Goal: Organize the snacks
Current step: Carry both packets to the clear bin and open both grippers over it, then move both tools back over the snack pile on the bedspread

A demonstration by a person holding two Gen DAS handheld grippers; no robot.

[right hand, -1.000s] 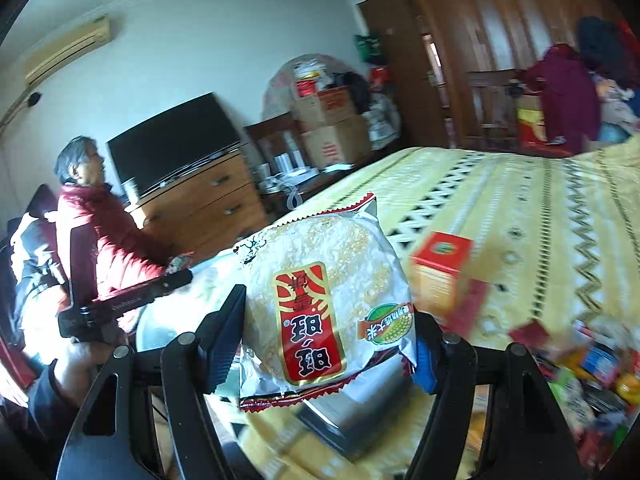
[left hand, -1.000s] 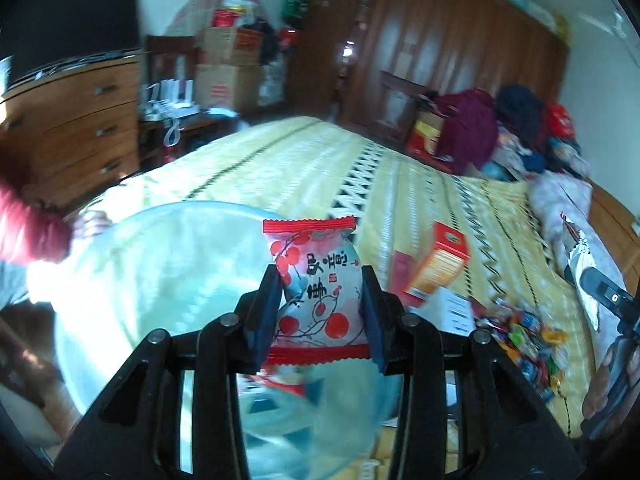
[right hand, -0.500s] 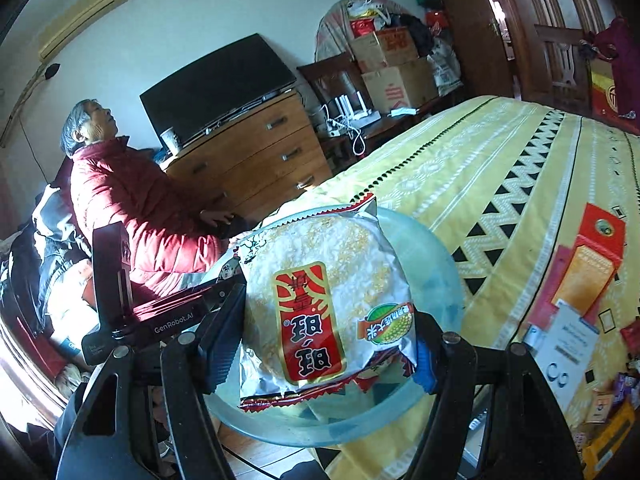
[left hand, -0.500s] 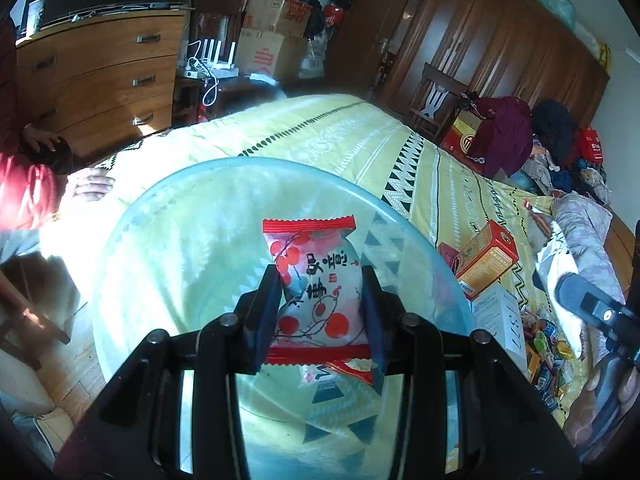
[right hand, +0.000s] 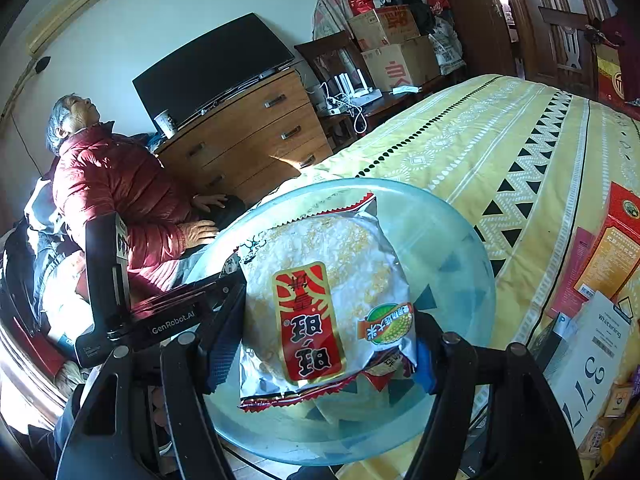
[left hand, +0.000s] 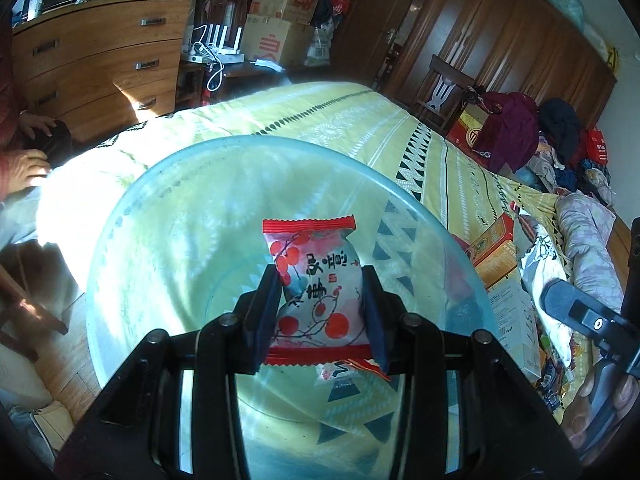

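We hold each hand-held gripper over the bowl [left hand: 168, 216] at the bed's [left hand: 320, 120] near edge, left [left hand: 320, 300] clamped on a small red-and-white candy pack [left hand: 316, 280], right [right hand: 320, 320] spread wide around a rice cracker [right hand: 324, 300], so both drop inside.
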